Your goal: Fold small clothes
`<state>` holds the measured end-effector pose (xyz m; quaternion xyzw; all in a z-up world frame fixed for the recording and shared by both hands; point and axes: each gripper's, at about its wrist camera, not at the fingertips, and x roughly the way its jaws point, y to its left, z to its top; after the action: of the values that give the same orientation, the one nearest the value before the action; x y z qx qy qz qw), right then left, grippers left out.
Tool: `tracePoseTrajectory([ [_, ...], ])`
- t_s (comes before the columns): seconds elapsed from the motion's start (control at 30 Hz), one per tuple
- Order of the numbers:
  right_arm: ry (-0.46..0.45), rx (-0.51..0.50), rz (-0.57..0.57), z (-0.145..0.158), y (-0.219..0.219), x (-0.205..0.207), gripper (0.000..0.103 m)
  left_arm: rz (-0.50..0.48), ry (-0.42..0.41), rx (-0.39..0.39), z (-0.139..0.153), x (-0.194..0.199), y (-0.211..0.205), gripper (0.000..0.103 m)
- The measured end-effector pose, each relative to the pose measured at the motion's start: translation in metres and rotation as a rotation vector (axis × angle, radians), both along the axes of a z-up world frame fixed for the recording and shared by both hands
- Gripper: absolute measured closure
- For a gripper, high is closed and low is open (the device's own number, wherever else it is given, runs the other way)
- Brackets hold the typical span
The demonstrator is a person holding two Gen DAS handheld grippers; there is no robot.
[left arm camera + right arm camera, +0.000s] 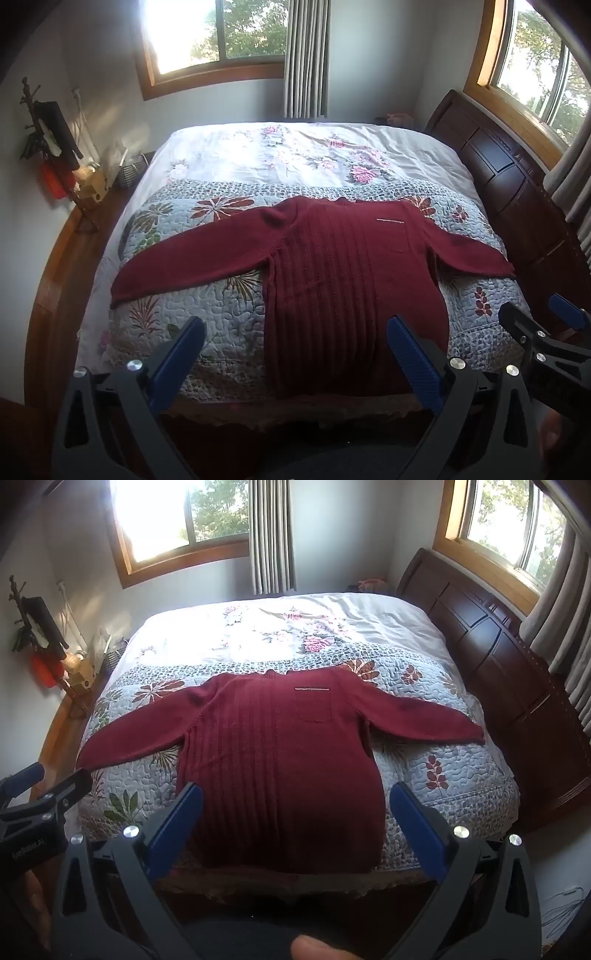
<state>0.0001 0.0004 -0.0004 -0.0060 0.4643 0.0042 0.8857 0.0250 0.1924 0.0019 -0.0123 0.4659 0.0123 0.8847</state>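
A dark red knitted sweater point(343, 273) point(280, 746) lies flat and face up on the bed, both sleeves spread out to the sides, hem at the near edge. A small chest pocket point(314, 705) shows on its front. My left gripper point(295, 328) hovers open above the near hem, holding nothing. My right gripper point(295, 794) is open too, over the lower body of the sweater, apart from it. The right gripper point(539, 317) shows at the right edge of the left wrist view, and the left gripper point(55, 779) at the left edge of the right wrist view.
The sweater rests on a floral quilt point(221, 306) point(443, 775) over a white flowered bedspread point(295, 155). A dark wooden headboard point(480, 635) runs along the right. A cluttered stand point(51, 155) is at the left wall. Windows and curtains are behind.
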Motion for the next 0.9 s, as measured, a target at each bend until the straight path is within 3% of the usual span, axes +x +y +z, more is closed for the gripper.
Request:
tracePoseTrajectory([
  [0.9,0.006,0.015,0.007,-0.0015,0.0015,0.0021,0.003,0.001,0.004,0.003,-0.0011,0.0,-0.0023,0.004],
])
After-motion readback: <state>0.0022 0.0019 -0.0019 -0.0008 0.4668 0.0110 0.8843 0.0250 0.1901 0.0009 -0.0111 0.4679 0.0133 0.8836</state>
